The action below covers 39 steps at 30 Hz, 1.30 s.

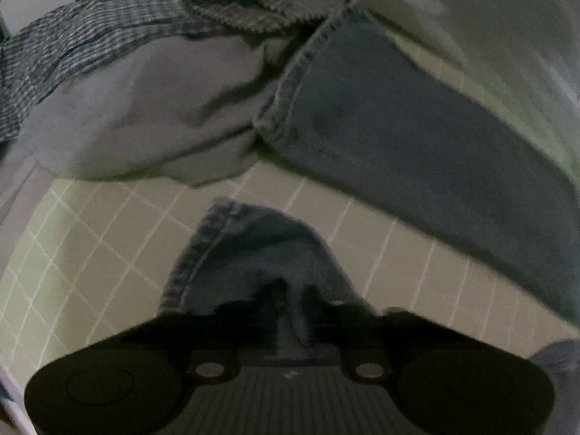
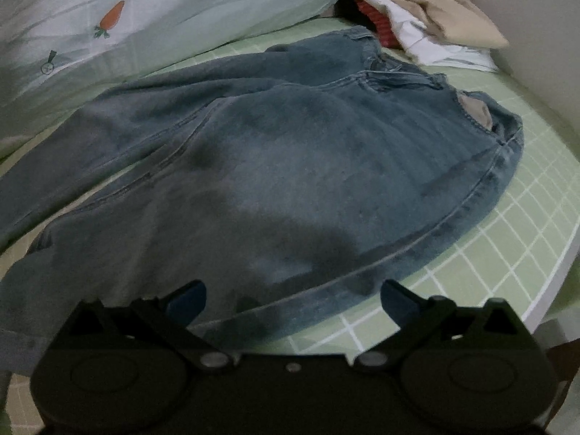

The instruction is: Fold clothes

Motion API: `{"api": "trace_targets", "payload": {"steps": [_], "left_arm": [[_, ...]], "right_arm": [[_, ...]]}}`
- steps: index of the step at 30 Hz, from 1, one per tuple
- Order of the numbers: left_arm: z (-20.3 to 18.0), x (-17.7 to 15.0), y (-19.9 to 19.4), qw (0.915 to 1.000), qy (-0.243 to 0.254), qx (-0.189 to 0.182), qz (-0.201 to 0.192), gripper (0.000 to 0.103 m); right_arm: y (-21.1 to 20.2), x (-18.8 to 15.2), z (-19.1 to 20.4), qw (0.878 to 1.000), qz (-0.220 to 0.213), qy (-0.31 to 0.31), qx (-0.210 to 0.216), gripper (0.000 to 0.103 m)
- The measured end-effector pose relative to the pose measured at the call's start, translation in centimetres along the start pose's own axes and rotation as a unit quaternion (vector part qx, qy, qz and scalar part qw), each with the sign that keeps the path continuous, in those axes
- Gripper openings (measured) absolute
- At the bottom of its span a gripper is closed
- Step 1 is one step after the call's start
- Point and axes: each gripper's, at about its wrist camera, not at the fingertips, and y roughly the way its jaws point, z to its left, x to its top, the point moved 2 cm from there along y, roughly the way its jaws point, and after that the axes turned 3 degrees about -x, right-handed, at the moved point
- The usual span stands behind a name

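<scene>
The left gripper (image 1: 290,301) pinches a stitched hem of the faded blue denim jeans (image 2: 275,166), whose seamed cloth spreads ahead of the right gripper (image 2: 291,299), jaws wide apart

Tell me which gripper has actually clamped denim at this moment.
The left gripper: its jaws are shut on a fold of the jeans. The right gripper hangs open over the jeans' seat, nothing between its blue pads.

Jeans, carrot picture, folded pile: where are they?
jeans (image 2: 290,152): right wrist view, middle of denim.
carrot picture (image 2: 112,16): right wrist view, orange body.
folded pile (image 2: 446,11): right wrist view, beige top garment.
</scene>
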Motion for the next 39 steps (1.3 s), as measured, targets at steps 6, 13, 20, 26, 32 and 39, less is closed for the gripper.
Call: {"api": "trace_targets", "payload": {"steps": [6,13,20,26,32,39], "left_arm": [[-1.5,1.6,-7.0,0.9882,0.016,-0.089,-0.124,0.003],[0.1,-1.2,-16.7,0.9644,0.017,-0.135,-0.227,0.004],[10.0,-7.8,-10.4,0.9890,-0.134,0.002,-0.062,0.012],[11.8,-7.9,-8.7,0.9906,-0.127,0.013,-0.049,0.054],[11.6,-5.4,-6.6,0.9925,-0.111,-0.020,-0.048,0.062],[11.7,-3.3,-4.6,0.9943,-0.101,-0.020,-0.028,0.056]], "right_arm": [[-0.1,0.8,0.0,1.000,-0.016,0.002,0.007,0.103],[-0.4,1.8,0.4,0.999,-0.038,-0.014,0.010,0.103],[0.4,0.8,0.7,0.999,-0.016,-0.027,0.023,0.103],[0.7,-0.2,2.4,0.999,-0.006,-0.037,0.030,0.103],[-0.4,-1.4,4.2,0.998,-0.010,-0.049,0.030,0.103],[-2.1,-3.3,4.8,0.998,-0.019,-0.056,0.009,0.103]]}}
